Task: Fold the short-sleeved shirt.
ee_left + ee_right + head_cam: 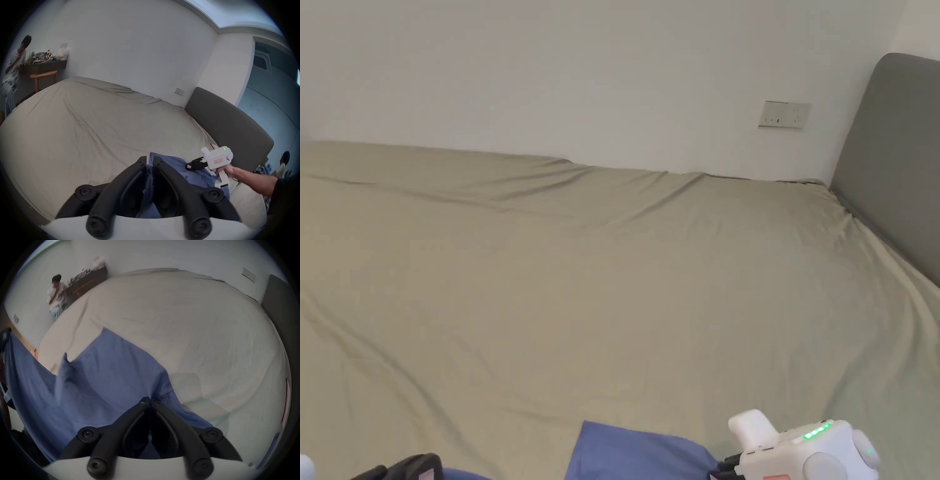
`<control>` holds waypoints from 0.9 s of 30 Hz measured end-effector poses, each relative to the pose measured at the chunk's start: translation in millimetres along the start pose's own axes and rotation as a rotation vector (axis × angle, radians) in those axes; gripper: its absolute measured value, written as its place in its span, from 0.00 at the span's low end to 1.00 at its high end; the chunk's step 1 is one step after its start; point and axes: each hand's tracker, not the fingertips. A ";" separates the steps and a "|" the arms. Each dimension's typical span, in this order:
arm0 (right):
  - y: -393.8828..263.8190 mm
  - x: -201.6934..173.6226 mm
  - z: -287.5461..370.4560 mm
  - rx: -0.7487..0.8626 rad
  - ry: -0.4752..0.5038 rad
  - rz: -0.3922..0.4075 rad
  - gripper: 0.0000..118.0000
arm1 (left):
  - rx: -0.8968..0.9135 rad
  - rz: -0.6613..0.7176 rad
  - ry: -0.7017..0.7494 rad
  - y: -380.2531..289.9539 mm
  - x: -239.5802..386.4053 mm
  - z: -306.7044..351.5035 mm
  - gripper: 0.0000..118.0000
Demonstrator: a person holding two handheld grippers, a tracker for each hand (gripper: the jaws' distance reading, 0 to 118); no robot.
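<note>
This is looking like a bedroom in a home. A wide bed (600,281) with a beige sheet is filling the room, a grey padded headboard (894,156) is standing against the plain white wall (550,69), and a wall socket (784,115) is sitting beside it.

1. The left gripper (149,160) has its jaws nearly together, blue shirt (177,164) cloth bunched between them.
2. Ahead and rightward, the right gripper (192,164) rests against the shirt.
3. Beyond lies the bed (97,126).
</note>
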 end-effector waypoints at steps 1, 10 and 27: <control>0.9 0.3 11.5 0.027 0.008 -0.014 0.07 | 0.008 0.010 0.001 3.6 -2.0 4.0 0.07; 24.4 2.9 231.6 0.505 0.015 -0.243 0.07 | 0.154 -0.125 0.055 76.9 -16.9 91.3 0.07; 116.0 -148.4 565.4 0.800 -0.297 0.074 0.07 | 0.444 -0.240 0.170 320.5 6.2 206.0 0.07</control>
